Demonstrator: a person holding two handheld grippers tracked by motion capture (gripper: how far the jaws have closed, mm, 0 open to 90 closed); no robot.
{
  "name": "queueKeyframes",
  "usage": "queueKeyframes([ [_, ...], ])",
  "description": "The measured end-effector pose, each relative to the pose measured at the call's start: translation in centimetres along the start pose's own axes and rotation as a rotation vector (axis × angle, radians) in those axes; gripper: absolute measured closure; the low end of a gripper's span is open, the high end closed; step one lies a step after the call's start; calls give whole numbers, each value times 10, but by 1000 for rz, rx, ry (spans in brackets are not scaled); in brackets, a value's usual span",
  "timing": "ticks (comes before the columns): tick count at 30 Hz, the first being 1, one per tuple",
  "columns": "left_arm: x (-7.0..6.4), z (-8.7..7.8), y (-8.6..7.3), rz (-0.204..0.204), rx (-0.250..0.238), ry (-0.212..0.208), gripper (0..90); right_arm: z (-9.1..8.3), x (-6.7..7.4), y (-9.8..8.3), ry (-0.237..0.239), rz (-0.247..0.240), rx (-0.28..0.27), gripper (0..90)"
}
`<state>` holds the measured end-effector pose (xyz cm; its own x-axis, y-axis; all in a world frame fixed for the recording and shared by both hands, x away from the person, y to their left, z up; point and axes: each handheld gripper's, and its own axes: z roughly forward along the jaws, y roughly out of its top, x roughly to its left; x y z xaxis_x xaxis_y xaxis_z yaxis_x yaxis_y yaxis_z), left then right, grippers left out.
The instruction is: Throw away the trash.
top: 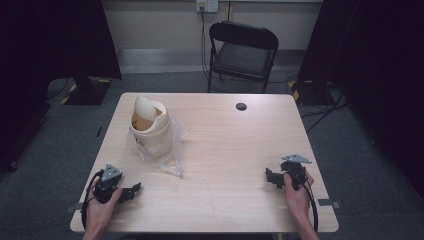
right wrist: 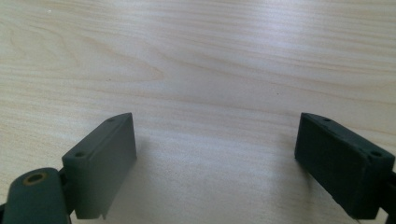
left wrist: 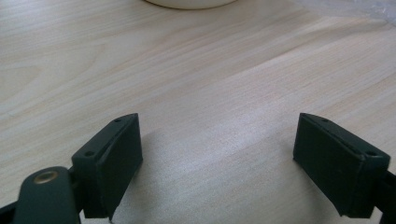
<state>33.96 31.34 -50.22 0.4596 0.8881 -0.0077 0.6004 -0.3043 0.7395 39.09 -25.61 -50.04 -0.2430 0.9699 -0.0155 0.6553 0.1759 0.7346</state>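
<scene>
Left gripper (top: pixel 131 192): rests low at the near left of the table (top: pixel 225 150), jaws spread wide with only bare wood between them in the left gripper view. The small cream bin (top: pixel 150 131) with its swing lid stands ahead of this gripper, well apart, and a crumpled clear plastic bag (top: pixel 165 152) is bunched around its base, trailing toward the near side. The bin's lower edge (left wrist: pixel 189 3) is just visible beyond the jaws in the left gripper view.

Judgement: the bag is the likely first contact. A clean approach calls for keeping the jaws wide, coming in low and level, and closing on a raised fold of film rather than on the flat sheet. The light bin may tip or slide if the film is dragged.

Right gripper (top: pixel 274 178): lies at the near right, jaws equally wide, nothing held, far from the bin.

Beyond: a cable hole (top: pixel 241 106) in the tabletop and a black folding chair (top: pixel 243 52). Nothing obstructs either path.
</scene>
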Motion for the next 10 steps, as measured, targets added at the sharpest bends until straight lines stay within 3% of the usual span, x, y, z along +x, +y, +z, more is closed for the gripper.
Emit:
queueKeyframes([
  [10,0,0,0,3,2,0,147,0,0,0,0,0,0,117],
])
